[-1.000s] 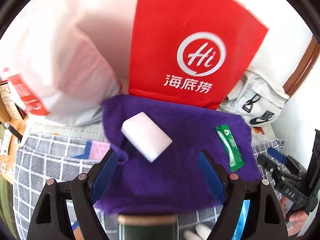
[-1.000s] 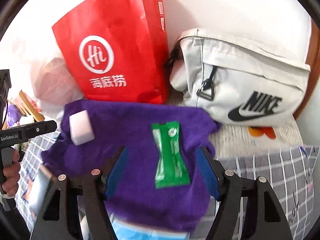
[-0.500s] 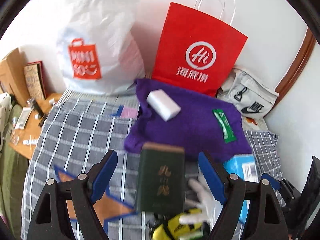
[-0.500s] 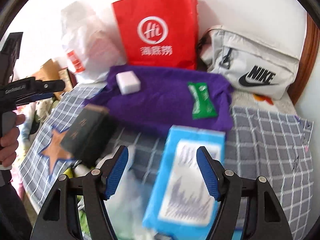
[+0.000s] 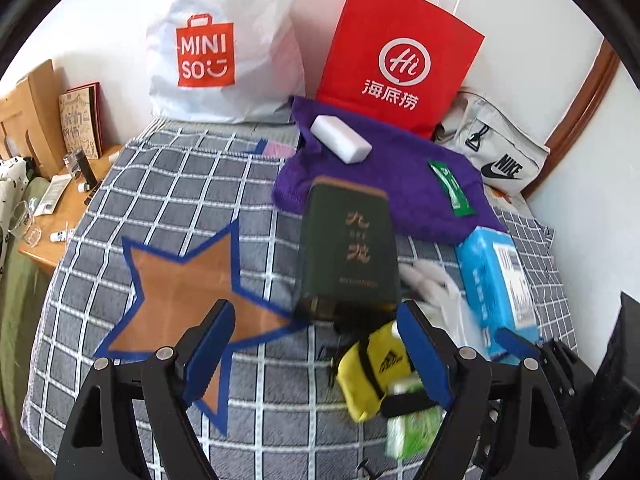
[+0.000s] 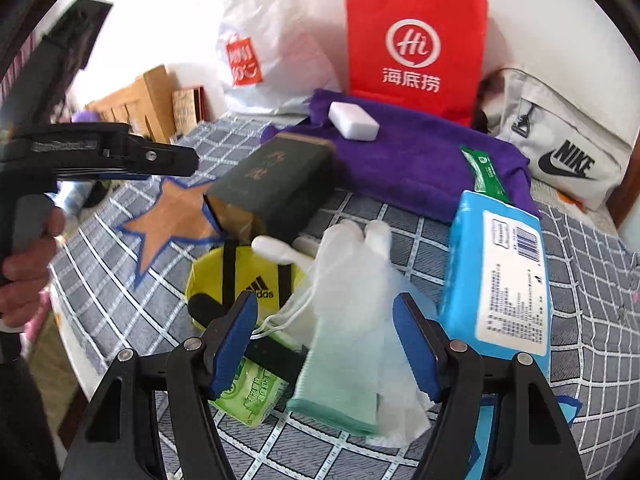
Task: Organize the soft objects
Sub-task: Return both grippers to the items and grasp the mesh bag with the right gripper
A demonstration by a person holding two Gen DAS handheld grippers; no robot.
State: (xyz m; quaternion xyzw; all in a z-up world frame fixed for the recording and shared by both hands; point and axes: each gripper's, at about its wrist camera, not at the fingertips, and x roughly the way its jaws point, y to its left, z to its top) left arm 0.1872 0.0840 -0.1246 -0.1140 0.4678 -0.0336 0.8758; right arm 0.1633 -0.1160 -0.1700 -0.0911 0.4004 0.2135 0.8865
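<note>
A purple towel [image 5: 400,176] [image 6: 408,164] lies at the back of the checked bed cover, with a white sponge block [image 5: 340,144] [image 6: 354,121] and a green sachet [image 5: 452,188] [image 6: 484,172] on it. In front lie a dark green box [image 5: 348,248] [image 6: 272,184], a blue wipes pack [image 5: 496,276] [image 6: 500,272], a white glove [image 6: 348,300], a yellow Adidas pouch [image 5: 368,372] [image 6: 240,280] and a green tissue pack [image 5: 412,424] [image 6: 248,392]. My left gripper [image 5: 316,344] is open and empty above the cover. My right gripper [image 6: 324,340] is open and empty over the glove.
A white Miniso bag [image 5: 224,52], a red paper bag [image 5: 400,60] [image 6: 416,48] and a grey Nike bag [image 5: 496,152] [image 6: 560,148] stand along the wall. An orange star patch [image 5: 180,288] marks the cover. A wooden side table [image 5: 52,216] with small items is at the left.
Both grippers have pulled back from the purple towel toward the near side of the bed, bringing the box, wipes pack, glove, pouch and tissue pack into view. Both stay open and empty.
</note>
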